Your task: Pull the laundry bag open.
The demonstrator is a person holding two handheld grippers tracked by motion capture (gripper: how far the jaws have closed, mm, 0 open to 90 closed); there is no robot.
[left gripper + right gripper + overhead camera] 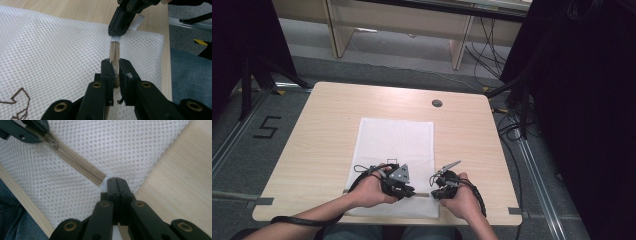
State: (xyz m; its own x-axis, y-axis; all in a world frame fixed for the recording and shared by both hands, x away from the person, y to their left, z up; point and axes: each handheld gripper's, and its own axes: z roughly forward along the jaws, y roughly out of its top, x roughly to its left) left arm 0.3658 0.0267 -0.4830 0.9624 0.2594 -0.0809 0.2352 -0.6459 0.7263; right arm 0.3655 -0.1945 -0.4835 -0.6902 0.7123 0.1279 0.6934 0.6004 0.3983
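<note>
White mesh laundry bag lies flat on the pale wooden table, its zipped edge along the table's near side, in front of the person. Beige zipper runs along that edge. Left gripper has its jaws clamped on the zipper, apparently at the slider, though the pads cover the part they hold. Right gripper has its jaws pressed fully together at the zipper's end, pinching the white end tab and mesh there. In the high view the left gripper and right gripper sit near each other over the bag's near hem, each in one hand. Judgement: the step in hand is working the zip, one gripper anchoring the end and the other drawing the slider. To do it well, the anchoring grip should hold the fabric taut and low against the table, and the pull should run straight along the line of the teeth, without lifting, so the mesh does not bunch or catch. Not determinable: whether the slider's pull tab is truly between the left pads; whether the zip is open or closed beyond them; what the brown embroidered mark depicts, since it is cut off; and whether the bag holds anything
</note>
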